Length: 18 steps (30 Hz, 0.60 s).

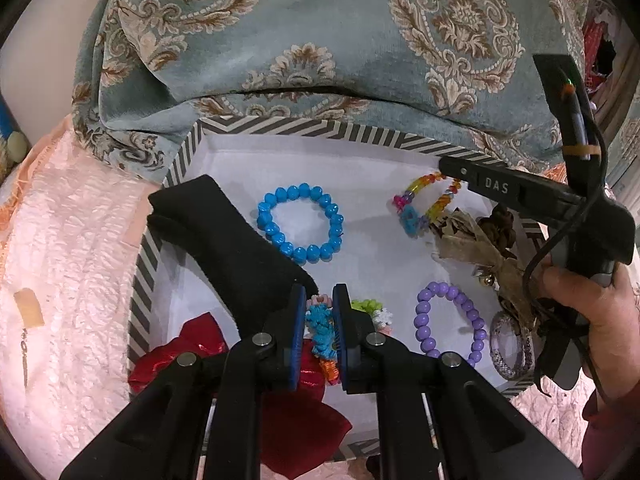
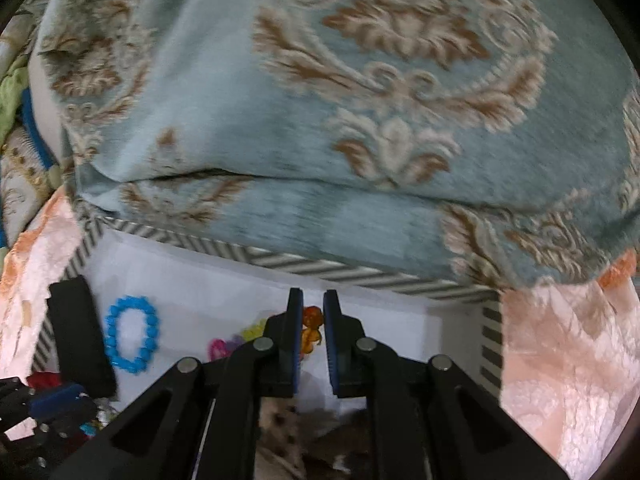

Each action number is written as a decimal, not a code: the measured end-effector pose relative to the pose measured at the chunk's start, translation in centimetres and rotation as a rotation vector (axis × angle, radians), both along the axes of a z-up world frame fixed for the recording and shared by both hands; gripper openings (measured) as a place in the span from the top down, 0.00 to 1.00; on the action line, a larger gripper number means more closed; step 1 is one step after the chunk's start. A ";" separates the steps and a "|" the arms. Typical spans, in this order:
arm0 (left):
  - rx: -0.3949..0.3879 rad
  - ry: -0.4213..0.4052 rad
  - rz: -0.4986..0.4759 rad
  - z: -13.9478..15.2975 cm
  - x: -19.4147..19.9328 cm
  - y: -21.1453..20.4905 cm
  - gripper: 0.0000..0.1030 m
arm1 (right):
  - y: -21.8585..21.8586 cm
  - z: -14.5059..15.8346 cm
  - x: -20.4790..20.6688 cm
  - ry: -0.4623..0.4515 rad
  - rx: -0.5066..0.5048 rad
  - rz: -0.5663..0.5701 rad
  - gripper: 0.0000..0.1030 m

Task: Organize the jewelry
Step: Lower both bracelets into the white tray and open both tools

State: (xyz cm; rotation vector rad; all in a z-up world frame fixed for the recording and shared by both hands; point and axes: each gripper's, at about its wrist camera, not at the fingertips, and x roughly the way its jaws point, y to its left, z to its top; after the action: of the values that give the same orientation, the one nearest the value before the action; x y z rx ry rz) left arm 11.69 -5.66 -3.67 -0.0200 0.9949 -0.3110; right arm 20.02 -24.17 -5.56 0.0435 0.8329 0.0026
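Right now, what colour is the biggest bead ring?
Blue bead ring, clearest in the left wrist view.

"DAS" in white letters, on the right tool [image 1: 456, 174]

place: home, likely a bedroom | signs: patterned blue cushion [image 1: 320, 40], pink bedspread [image 1: 72, 240], striped box [image 1: 320, 126] of bracelets

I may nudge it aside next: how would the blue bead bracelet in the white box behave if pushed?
The blue bead bracelet lies flat as a ring of separate faceted beads, so it would probably slide over the box floor rather than roll. Being strung beads, it likely flexes and loses its round shape. It looks light.
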 end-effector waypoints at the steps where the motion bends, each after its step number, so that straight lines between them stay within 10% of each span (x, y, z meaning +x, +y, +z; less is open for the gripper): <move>1: 0.001 0.003 -0.002 -0.1 0.0 -0.1 1.00 | -0.4 -0.1 0.0 0.004 0.007 -0.010 0.90; 18: 0.054 0.003 0.021 1.0 -2.3 0.2 0.86 | -0.1 2.6 -6.8 -0.056 0.038 0.017 0.64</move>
State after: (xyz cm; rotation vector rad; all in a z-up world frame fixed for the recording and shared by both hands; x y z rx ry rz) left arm 9.43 -5.46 -2.67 0.0179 1.0049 -0.2645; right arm 13.23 -24.28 -2.94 0.0715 0.7771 0.0358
